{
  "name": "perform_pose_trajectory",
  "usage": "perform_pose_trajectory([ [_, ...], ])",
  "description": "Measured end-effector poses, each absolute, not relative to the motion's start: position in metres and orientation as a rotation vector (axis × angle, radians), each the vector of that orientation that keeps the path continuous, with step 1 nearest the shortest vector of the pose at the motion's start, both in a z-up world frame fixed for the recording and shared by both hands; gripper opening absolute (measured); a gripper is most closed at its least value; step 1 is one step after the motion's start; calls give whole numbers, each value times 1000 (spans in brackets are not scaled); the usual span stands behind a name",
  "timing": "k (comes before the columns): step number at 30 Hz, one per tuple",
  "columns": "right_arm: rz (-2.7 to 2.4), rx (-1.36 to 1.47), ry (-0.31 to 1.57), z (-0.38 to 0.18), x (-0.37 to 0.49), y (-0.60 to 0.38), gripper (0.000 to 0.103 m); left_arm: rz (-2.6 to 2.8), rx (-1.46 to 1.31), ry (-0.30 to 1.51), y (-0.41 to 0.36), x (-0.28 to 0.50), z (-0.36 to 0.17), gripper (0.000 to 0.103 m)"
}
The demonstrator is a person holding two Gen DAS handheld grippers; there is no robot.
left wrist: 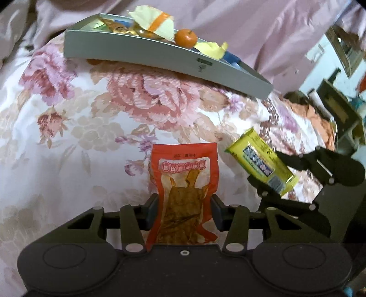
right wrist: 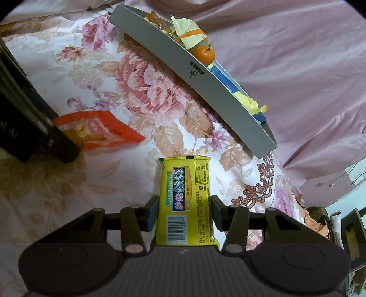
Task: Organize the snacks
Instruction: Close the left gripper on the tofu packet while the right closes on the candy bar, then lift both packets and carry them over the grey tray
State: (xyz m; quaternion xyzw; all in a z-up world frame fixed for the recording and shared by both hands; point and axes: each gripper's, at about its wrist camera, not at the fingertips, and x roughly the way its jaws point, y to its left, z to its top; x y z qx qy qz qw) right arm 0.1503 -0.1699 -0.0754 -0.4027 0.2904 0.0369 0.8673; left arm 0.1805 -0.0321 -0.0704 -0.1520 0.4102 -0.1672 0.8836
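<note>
Presently we find the left gripper (left wrist: 184, 211) clamped on a red snack pouch (left wrist: 184, 182), both pads pressed against its sides, the pouch standing out toward 12 o'clock above the floral bedspread (left wrist: 80, 137). At 3 o'clock in the left wrist view we see the right gripper (left wrist: 270, 169) closed around a yellow biscuit packet (left wrist: 260, 161); the right wrist view confirms this grip on the packet (right wrist: 185, 203). Farther out, toward 12 o'clock, we note a grey tray (left wrist: 160, 58) resting on the bedspread, holding a small orange (left wrist: 185, 37) and several wrapped snacks (left wrist: 152, 21). Pink fabric (left wrist: 251, 27) lies beyond the tray.
</note>
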Motion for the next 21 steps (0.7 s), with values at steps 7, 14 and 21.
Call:
perform_pose_trajectory([
  [7, 81, -843, 582, -73, 149, -170, 52, -333, -360, 803, -27, 179, -65, 49],
  [14, 86, -845, 509, -66, 144, -168, 52, -308, -404, 735, -19, 175, -56, 49],
  [21, 98, -838, 451, -60, 140, -164, 52, -266, -410, 704, -13, 175, -52, 49],
])
